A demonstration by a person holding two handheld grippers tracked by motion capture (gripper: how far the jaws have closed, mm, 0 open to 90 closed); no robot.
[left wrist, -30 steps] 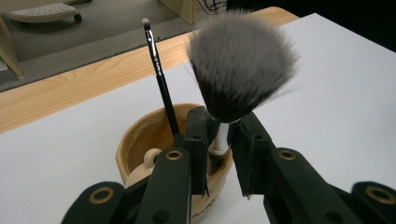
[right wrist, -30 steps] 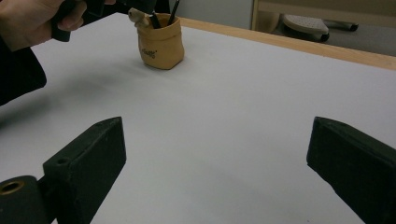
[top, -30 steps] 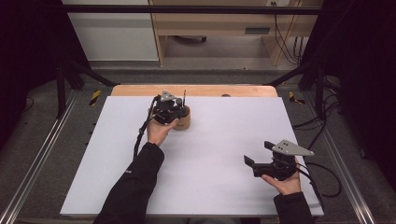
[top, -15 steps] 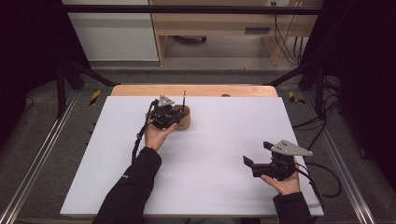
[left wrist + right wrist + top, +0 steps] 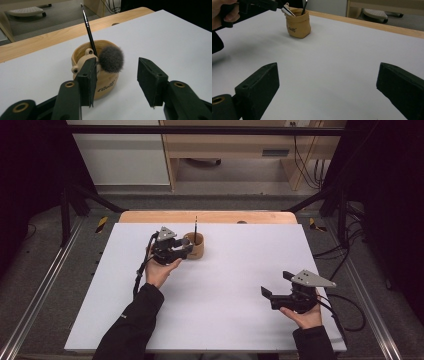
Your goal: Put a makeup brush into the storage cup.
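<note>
Left gripper (image 5: 115, 77) jaws have just been opening off the fluffy brush (image 5: 111, 59) at the pot (image 5: 100, 75); right gripper (image 5: 327, 87) resting released. Back out level, sparing the thin brush (image 5: 87, 27).

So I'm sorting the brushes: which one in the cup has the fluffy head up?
The fat grey powder brush, its head over the cup rim; the thin black brush stands upright, slim tip up.

2 brushes (image 5: 110, 59) in a cup (image 5: 194, 246) on the table (image 5: 235, 270), beside the left hand-held gripper (image 5: 184, 251)
</note>
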